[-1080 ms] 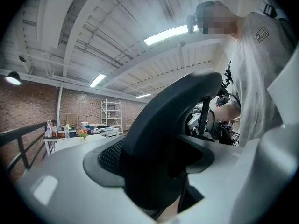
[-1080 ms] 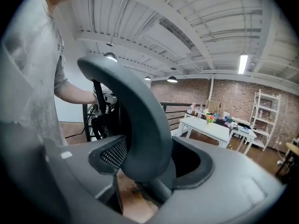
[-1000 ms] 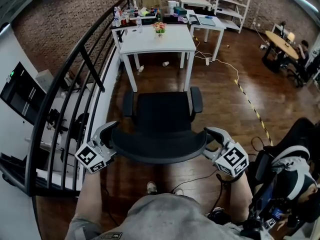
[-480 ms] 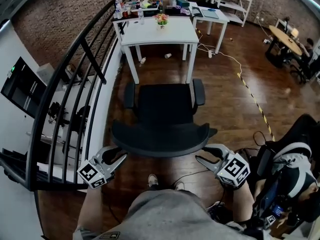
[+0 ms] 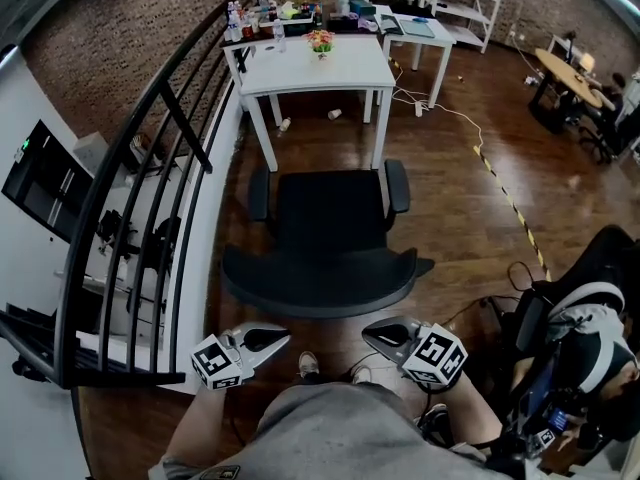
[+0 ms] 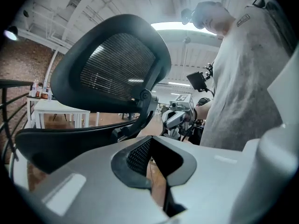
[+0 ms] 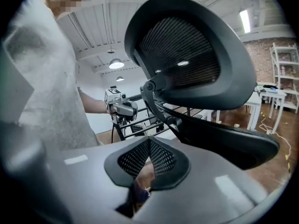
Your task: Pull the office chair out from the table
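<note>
Apparently the black mesh office chair (image 5: 325,238) stood clear of the white worktop (image 5: 315,68), left hand-held gripper (image 5: 283,337) and right hand-held gripper (image 5: 368,334) closed, empty.

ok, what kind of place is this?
Likely a loft-style office or workshop: brown brick wall, black mesh-backed office chair near a white rectangular table, white metal shelving at the back.

Office chair (image 5: 330,218): back of black open mesh in a matt black plastic frame, seat dark matt cloth. Floor (image 5: 450,188): dark wood boards, glossy sheen. Bench (image 5: 310,68): white, smooth top. Railing (image 5: 130,198): black painted metal. Wall (image 5: 130,38): rough brick. Left tongs (image 6: 148,141), right tongs (image 7: 148,141): smooth grey plastic, black dimpled pads.
</note>
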Tool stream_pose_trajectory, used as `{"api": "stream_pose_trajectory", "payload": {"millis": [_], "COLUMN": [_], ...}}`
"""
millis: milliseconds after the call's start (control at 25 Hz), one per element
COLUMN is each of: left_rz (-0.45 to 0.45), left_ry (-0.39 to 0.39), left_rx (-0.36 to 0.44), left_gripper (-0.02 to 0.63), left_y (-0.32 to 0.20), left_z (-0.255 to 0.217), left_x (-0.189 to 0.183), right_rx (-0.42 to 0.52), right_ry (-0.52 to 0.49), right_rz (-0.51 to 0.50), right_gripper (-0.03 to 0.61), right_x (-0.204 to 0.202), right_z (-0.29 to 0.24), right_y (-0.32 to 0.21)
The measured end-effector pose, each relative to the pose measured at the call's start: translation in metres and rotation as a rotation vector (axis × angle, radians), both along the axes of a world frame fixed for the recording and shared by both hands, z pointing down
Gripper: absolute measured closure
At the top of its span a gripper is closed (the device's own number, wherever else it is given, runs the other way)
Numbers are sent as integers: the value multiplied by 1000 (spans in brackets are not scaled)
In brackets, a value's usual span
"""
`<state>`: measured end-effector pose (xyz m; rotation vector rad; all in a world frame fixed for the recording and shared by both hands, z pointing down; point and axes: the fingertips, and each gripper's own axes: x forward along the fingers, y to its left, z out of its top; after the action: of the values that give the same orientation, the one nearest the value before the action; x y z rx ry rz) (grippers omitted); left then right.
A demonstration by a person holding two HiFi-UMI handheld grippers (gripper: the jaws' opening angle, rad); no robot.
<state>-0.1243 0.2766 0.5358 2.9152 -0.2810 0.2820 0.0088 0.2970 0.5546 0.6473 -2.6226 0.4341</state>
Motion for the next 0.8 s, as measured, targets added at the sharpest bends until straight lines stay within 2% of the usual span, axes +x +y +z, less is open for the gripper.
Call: {"api": "stream_pose_trajectory", "payload": {"millis": [320, 800], "left_rz": [37, 45], "left_ry": [2, 2], "left_rx": [1, 6], "left_gripper": [614, 614], "left_y": [-1, -2], "left_z": [2, -3], "left_x": [7, 12], "right_rx": [13, 28], "right_ry": [-14, -20], "right_rz": [-12, -26], "right_gripper": [572, 572], "right_x": [-6, -9], "right_z": [-5, -10], "right_y": [-4, -6]}}
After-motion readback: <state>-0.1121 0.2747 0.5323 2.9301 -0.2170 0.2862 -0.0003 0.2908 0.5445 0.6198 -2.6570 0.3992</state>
